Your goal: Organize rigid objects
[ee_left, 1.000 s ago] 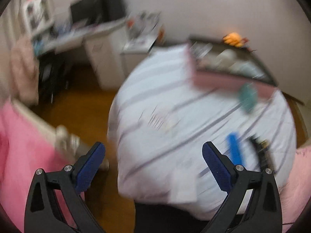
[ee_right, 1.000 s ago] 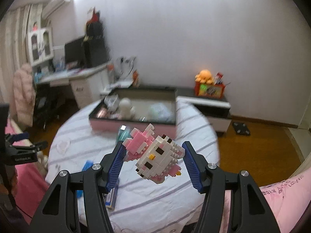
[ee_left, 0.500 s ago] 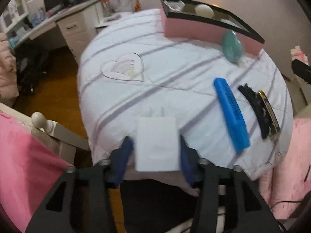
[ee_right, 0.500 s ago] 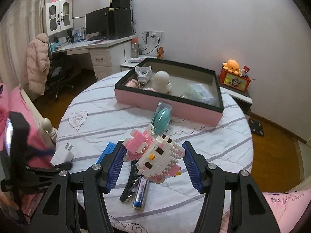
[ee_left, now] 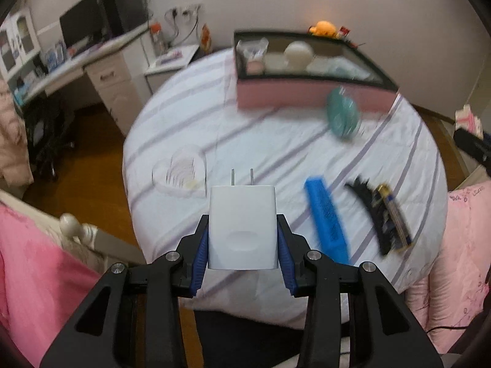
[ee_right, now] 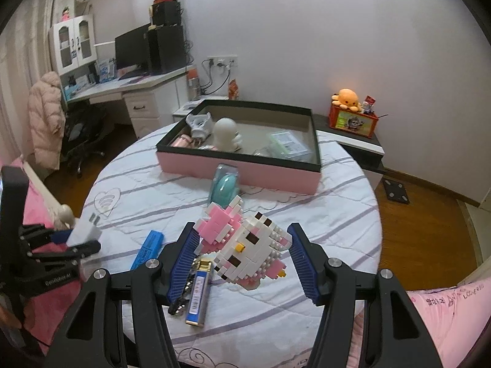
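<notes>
Charger (ee_left: 243,227), a white wall plug block, sits clamped between the blue pads of the left tool (ee_left: 243,239), raised over the near-left edge of the round counter (ee_left: 276,141). The pads press on its two narrow sides, which keeps the broad smooth face toward the camera and leaves the prongs free. Its long axis runs along the tool's fingers, and the two metal prongs point forward and away, toward the pink tray (ee_left: 307,98) at the far edge. That heading suits a straight carry into the tray, I judge.

The right tool (ee_right: 242,254) is closed on a brick-built cat figure (ee_right: 245,245), pink bow to the upper left, face turned up toward the camera and tilted. It is gripped across its width, likely because the studded sides give the pads purchase; it hangs above the near edge of the counter.

Loose on the cloth near that edge lie a blue bar (ee_right: 147,248), a dark hair clip (ee_left: 368,211) and a blue-and-gold battery (ee_right: 199,291), the last two touching, long axes running roughly near-to-far. A teal packaged item (ee_right: 224,185) leans just before the tray's pink wall. Inside the tray are a white round figure (ee_right: 225,133) and other small things. Both held pieces probably belong there too.
</notes>
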`<state>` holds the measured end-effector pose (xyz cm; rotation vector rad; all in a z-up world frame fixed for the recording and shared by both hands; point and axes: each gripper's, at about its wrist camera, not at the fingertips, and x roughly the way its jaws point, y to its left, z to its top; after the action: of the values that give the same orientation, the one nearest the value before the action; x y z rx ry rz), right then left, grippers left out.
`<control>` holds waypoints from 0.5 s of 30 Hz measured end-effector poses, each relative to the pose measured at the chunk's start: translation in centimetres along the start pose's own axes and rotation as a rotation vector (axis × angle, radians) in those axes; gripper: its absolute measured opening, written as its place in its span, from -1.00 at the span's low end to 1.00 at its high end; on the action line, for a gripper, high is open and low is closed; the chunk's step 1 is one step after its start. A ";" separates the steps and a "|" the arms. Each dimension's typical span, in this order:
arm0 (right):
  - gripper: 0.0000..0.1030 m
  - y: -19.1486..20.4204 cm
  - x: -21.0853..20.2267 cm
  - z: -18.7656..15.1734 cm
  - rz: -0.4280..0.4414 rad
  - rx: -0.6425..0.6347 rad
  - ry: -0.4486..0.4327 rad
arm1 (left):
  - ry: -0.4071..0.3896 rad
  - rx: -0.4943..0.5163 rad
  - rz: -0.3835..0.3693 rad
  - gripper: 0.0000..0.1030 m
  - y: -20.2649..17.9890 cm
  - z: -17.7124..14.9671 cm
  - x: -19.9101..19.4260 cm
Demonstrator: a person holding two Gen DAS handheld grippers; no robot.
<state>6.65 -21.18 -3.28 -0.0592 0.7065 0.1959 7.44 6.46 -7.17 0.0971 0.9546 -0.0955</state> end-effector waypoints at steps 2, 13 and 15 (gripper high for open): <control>0.18 -0.6 -0.8 0.2 -0.017 0.012 -0.024 | -0.040 0.016 0.011 -0.21 -0.5 1.2 -0.9; 0.18 -2.8 -5.2 1.1 -0.059 0.064 -0.155 | -0.246 0.046 0.069 -0.21 -2.7 5.2 -6.8; 0.18 -2.9 -6.0 1.1 -0.062 0.065 -0.179 | -0.274 0.049 0.061 -0.21 -3.0 5.6 -7.7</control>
<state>3.46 -24.82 1.44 -0.0015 0.5316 0.1175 7.15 3.08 2.20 0.1536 0.6754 -0.0739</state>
